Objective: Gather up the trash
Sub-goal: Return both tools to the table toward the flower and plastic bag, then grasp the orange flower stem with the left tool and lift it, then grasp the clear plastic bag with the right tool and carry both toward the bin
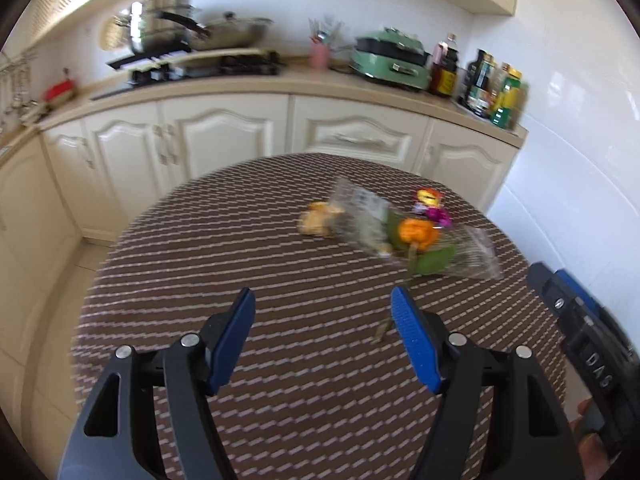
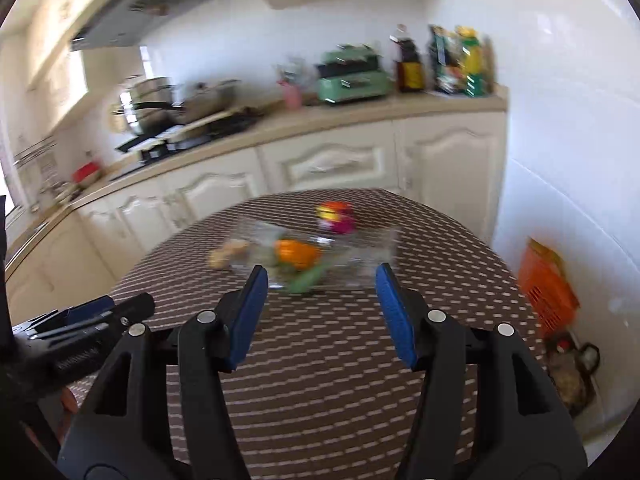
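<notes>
Both pictures are a bit blurry. The left gripper [image 1: 322, 298] has its two blue fingers spread wide apart, and there is nothing between them. The right gripper [image 2: 318, 276] is spread wide too, and it holds nothing. Both hang over a round worktop [image 1: 200, 280] with a brown cloth that has pale stripes. The trash lies in a little heap on the far half of the worktop, ahead of both grippers. There is an orange flower [image 1: 418, 232] with a green stem and leaves, and it lies on a crinkly clear plastic wrapper [image 1: 360, 216]. A tan crumpled lump [image 1: 320, 220] sits just beside the wrapper on its left side. A red and yellow wrapper [image 1: 428, 197] and a small purple thing [image 1: 438, 214] lie close behind the flower. In the right view, an orange basket [image 2: 548, 284] stands on the floor by the white wall, to the right of the worktop. Behind it all are cream kitchen cupboards [image 1: 224, 132].
</notes>
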{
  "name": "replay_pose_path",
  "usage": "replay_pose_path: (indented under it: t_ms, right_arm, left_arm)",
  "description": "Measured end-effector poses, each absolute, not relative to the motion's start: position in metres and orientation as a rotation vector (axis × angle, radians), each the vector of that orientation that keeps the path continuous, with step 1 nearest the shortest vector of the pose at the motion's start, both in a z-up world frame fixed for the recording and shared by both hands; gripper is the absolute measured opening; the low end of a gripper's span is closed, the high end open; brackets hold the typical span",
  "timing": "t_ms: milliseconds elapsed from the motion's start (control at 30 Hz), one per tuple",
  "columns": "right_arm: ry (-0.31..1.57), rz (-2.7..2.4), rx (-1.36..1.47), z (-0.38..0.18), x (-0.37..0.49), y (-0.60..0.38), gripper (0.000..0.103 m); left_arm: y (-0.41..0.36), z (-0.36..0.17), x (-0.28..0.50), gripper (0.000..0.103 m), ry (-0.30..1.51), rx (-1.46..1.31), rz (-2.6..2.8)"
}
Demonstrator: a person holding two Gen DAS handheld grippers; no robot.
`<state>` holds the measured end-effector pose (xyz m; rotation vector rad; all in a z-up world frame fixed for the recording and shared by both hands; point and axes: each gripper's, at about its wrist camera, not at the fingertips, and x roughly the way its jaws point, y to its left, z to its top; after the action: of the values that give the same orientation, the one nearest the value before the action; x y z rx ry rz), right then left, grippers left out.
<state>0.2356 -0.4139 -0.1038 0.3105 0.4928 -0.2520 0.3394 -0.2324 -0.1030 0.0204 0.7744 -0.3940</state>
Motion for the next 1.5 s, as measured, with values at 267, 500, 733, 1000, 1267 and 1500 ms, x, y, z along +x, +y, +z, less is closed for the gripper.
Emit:
replay_pose_path:
  t_ms: [267,500,733,1000,1267,1500]
  right_arm:
    - [0.562,-0.294,0.36,-0.126,0.26,-0.462,0.058]
    - [0.608,-0.284,0.357,-0.138,0.288,-0.471,0.059]
    - [0.64,-0.29,0.422,-0.148,0.303,-0.486,0.063]
    - [0.71,-0.204,0.511,-0.16,0.336,-0.491,0.065]
    - [0.702,-0.163,0.419,-0.151,0.33,-0.459,0.008]
    - [0.535,-0.169,0.328,-0.111,0.284,-0.408,0.005]
  left_arm:
    - [-0.296,-0.131,0.382,0.069,0.878,0.091,-0.473]
    - [-0.332,-0.157,0.398,0.053,0.943,0.207,-0.495]
    - [-0.337,-0.156,0.393,0.003,0.901,0.23,-0.512]
    - [-0.303,-0.128,0.381,0.003,0.811,0.144,-0.479]
    - [-0.266,-0.116,0.38,0.003,0.799,0.071,-0.423]
    - [-0.216,-0.098,0.361,0.003,0.754,0.016,-0.375]
